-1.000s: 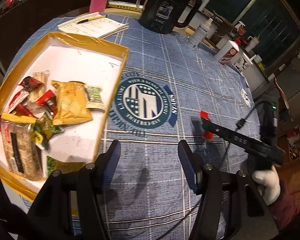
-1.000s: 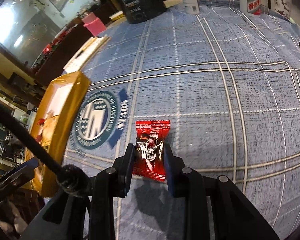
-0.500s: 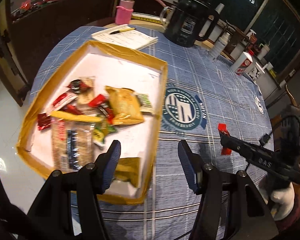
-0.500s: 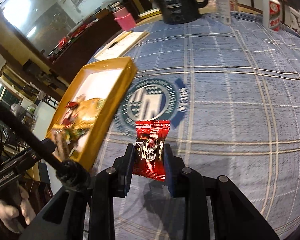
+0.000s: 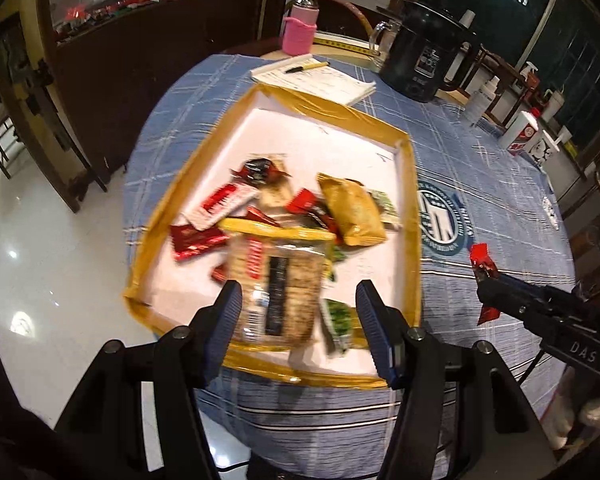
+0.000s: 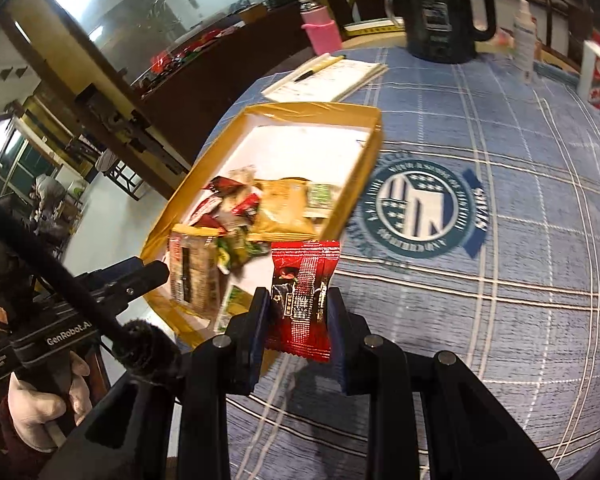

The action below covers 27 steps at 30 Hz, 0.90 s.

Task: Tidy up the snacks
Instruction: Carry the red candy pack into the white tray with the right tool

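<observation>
1. Left wrist view: the left claw (image 5: 298, 322) hangs over the near edge of the tray (image 5: 414, 216) with its jaws standing apart and nothing between them; its pads touch nothing
2. Under that gap lies a long clear pack of crackers (image 5: 278, 284), its long axis running away from the camera toward the far end of the tray, with a small green packet (image 5: 338, 320) just beside it on the right
3. Further in, a yellow bag (image 5: 352, 210) lies tilted among several red wrappers (image 5: 196, 240) heaped in the middle; the far half of the white tray floor is bare
4. At the right edge of this view the right claw (image 5: 485, 280) reaches in above the cloth, gripping a red candy packet (image 5: 480, 256) that stands clear of the table
5. The blue checked tablecloth (image 5: 480, 152) covers a round table and bears a round printed emblem (image 5: 440, 220) just right of the tray; beyond are a notepad (image 5: 320, 80) with a pen, a pink bottle (image 5: 300, 28) and a black jug (image 5: 424, 56); a pale glossy floor shows at left
6. Right wrist view: the right claw (image 6: 300, 312) is closed on the red candy packet (image 6: 304, 288), pads pressing both long sides; the packet stands upright, long axis along the fingers, its top crimp toward the tray's near right corner
7. The tray (image 6: 356, 184) lies left of the emblem (image 6: 420, 208); the left claw (image 6: 152, 274) shows at lower left, held by a white-gloved hand (image 6: 40, 404)
</observation>
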Each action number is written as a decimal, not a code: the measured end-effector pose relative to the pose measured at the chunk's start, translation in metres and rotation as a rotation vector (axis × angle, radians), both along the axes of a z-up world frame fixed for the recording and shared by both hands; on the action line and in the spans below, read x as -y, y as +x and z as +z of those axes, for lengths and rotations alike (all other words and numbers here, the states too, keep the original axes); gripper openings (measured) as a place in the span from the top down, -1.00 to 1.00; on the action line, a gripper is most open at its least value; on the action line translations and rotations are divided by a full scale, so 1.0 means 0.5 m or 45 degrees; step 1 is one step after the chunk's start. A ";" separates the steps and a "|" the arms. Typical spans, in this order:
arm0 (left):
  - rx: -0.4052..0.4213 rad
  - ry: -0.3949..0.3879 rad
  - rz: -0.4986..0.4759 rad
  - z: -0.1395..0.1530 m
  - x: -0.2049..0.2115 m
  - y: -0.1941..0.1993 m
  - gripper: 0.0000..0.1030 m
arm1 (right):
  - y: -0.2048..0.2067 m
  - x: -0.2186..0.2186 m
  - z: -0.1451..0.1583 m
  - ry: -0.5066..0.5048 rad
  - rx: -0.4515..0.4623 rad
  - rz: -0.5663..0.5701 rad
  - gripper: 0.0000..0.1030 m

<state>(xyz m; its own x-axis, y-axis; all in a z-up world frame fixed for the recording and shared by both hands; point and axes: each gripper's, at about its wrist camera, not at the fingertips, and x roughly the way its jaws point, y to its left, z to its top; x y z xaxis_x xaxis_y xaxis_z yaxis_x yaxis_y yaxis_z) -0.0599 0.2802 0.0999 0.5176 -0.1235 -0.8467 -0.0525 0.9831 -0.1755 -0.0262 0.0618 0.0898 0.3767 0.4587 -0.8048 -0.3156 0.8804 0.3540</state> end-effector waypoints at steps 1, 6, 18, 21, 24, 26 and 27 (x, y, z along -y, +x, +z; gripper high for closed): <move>0.007 0.011 -0.001 0.000 -0.007 -0.001 -0.17 | -0.001 -0.011 0.001 -0.004 -0.001 0.001 0.47; 0.016 0.039 -0.011 -0.001 -0.042 -0.003 -0.17 | 0.004 -0.063 -0.005 -0.020 -0.014 0.017 0.47; -0.020 0.070 -0.009 -0.021 -0.107 0.002 -0.17 | 0.024 -0.146 -0.015 -0.048 -0.022 0.030 0.47; -0.030 0.073 -0.003 -0.025 -0.119 0.006 -0.17 | 0.033 -0.156 -0.019 -0.057 -0.026 0.028 0.47; -0.036 0.076 -0.005 -0.029 -0.126 0.012 -0.17 | 0.045 -0.164 -0.024 -0.070 -0.032 0.023 0.47; -0.043 0.074 -0.008 -0.033 -0.131 0.017 -0.17 | 0.055 -0.173 -0.029 -0.089 -0.031 0.022 0.47; -0.048 0.073 -0.009 -0.035 -0.132 0.019 -0.17 | 0.063 -0.177 -0.033 -0.101 -0.031 0.021 0.47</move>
<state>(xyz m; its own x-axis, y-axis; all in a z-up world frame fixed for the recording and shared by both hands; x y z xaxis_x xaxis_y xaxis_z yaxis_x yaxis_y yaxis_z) -0.0504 0.3463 0.0825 0.4846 -0.0779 -0.8712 -0.0508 0.9918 -0.1169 0.0051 0.1503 0.0734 0.3498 0.3988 -0.8477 -0.3223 0.9009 0.2908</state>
